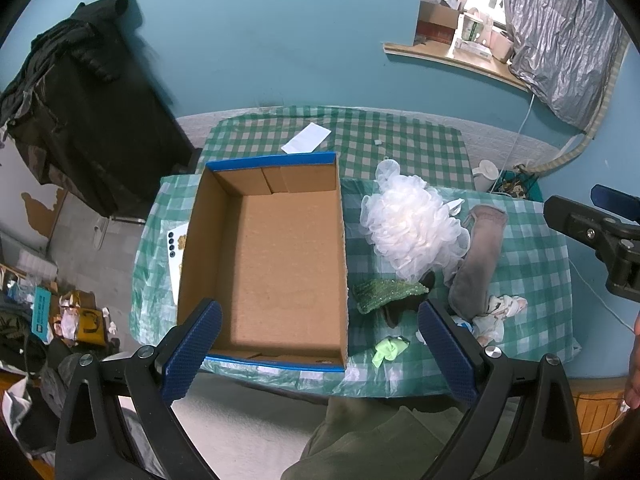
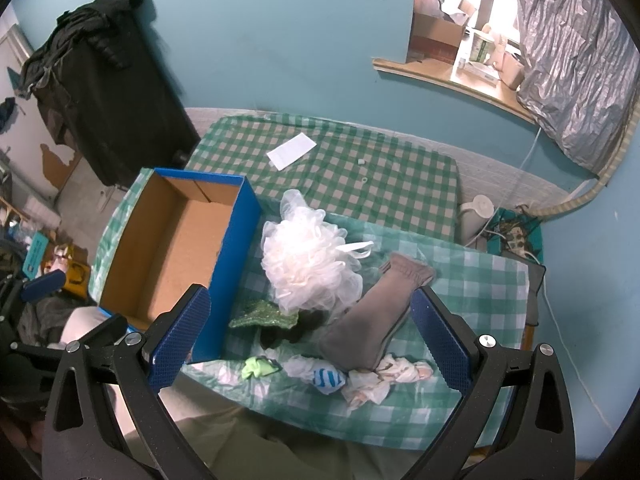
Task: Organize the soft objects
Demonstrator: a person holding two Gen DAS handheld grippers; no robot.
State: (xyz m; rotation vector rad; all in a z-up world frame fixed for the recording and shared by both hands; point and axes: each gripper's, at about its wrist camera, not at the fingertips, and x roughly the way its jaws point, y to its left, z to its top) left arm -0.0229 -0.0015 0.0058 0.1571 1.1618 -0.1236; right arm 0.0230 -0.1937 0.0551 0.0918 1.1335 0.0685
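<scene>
Socks beside pouf (touching), box just left.

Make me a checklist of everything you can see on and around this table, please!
Surface: table under a green checked cloth.
Job's things: box, open and empty; white pouf, grey sock, green scrubber, lime cloth, striped sock, white rags, a dark item under the pouf, all beside the box.
Clutter: paper at the far end.
Grippers: left gripper and right gripper, jaws wide apart, holding nothing.
Cables: white cord along the right edge; power strip.
Surroundings: teal wall, black cabinet, kettle.
</scene>
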